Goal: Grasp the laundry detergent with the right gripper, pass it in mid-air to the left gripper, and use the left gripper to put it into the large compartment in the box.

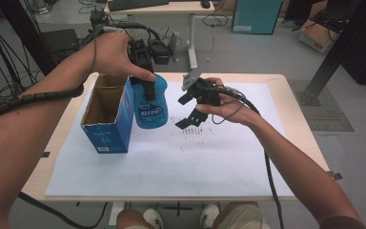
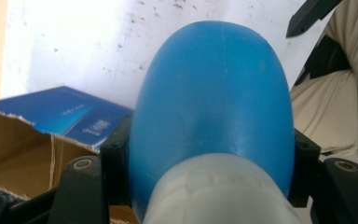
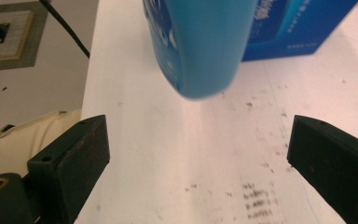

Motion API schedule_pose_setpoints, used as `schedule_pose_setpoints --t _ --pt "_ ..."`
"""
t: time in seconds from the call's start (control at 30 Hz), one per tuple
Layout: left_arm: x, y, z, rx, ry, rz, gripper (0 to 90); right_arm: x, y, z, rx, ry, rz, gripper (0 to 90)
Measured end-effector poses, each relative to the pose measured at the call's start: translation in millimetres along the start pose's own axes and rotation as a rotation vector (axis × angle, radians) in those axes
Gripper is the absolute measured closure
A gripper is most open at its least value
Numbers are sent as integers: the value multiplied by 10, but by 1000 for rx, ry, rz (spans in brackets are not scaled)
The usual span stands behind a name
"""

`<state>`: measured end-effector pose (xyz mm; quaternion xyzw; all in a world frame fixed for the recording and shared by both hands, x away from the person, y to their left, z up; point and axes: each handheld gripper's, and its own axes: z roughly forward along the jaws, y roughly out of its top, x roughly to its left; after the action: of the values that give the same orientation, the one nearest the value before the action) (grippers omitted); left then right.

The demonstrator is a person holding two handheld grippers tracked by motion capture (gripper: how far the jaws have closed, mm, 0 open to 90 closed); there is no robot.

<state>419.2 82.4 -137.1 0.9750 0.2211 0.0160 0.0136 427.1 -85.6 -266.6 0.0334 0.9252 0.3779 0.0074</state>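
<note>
- The left tool (image 1: 147, 90) is clamped on the upper part of a blue bottle (image 1: 151, 107), just below its white cap (image 2: 214, 191), holding it off the tabletop (image 1: 286, 95) beside an open blue box (image 1: 106, 114).
- The right tool (image 1: 190, 112) stands apart and empty near the bottle, over the white sheet (image 1: 171, 162).
- The bottle looks like smooth, rigid plastic, likely slippery; its rounded shoulder could slide, so gripping across the narrower flanks near the neck seems safest.

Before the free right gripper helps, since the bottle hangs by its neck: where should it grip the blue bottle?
Grip the blue bottle on its lower body, from its open right side. The left gripper clamps the top and the blue box stands at its left. The open right gripper probably has to span the narrower sides.
</note>
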Motion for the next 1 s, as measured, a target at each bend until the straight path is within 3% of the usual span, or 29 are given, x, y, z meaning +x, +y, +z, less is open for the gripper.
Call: schedule_pose_setpoints --t 0.3,0.37,0.43,0.47,0.5,0.57,0.6,0.63,0.83,1.0 --pt "153 -106 -268 7 7 -144 374 1 -141 -215 69 -73 32 43" --pt "197 -150 -346 16 13 -189 374 26 -165 -282 89 -85 92 43" --pt "233 -190 -408 18 22 -218 374 17 -196 -329 97 -98 104 44" --pt "274 -243 -479 17 29 -265 374 5 -231 -383 105 -114 117 44" --pt "274 -243 -479 17 29 -265 374 5 -231 -383 105 -114 117 44" --pt "320 -307 -558 13 38 -325 373 -8 -266 -438 118 -128 121 44" --pt "352 -338 -603 26 45 -333 374 -14 -286 -469 124 -135 122 44" --pt "396 -365 -651 64 51 -312 374 -16 -300 -492 128 -141 124 44" --pt "515 -538 -836 55 63 -462 374 -25 -366 -618 142 -161 127 44" --pt "598 -655 -939 47 67 -564 374 -22 -410 -694 147 -173 124 45"
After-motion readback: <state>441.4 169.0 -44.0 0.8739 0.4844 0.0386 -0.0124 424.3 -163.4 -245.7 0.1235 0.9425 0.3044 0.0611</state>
